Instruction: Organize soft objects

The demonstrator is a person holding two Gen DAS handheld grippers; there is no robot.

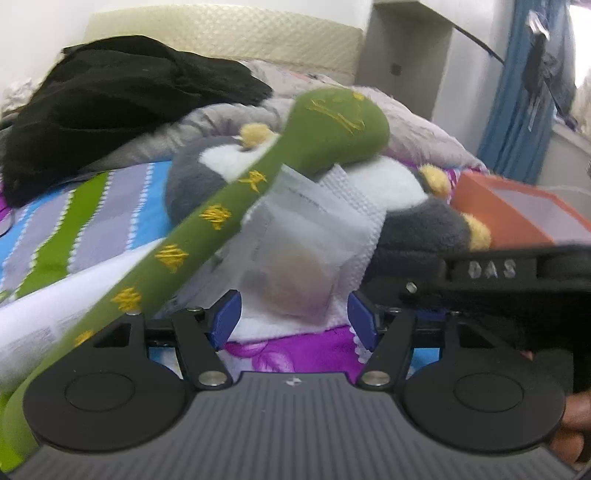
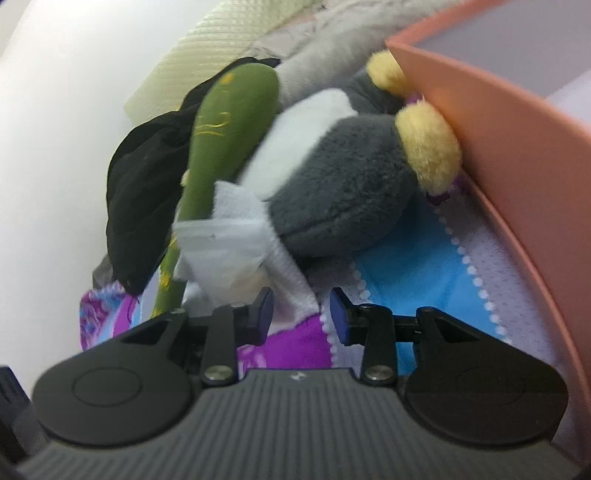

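Observation:
A grey and white plush penguin (image 1: 413,218) with yellow feet lies on the patterned bedspread (image 1: 92,206). A long green plush stick (image 1: 221,206) with yellow embroidery leans across it. A white cloth and a clear packet (image 1: 295,251) lie in front of the penguin. My left gripper (image 1: 293,314) is open, its blue pads on either side of the packet's near end. My right gripper (image 2: 301,314) is open, close to the white cloth (image 2: 236,236) below the penguin (image 2: 343,192). The green stick (image 2: 225,122) shows at the left there. The right gripper body (image 1: 491,273) shows at the right in the left wrist view.
An orange box (image 1: 517,210) stands right of the penguin, touching its feet; it also fills the right of the right wrist view (image 2: 498,110). A black garment (image 1: 110,110) is piled at the back left. A headboard (image 1: 221,33) and a blue curtain (image 1: 517,110) are behind.

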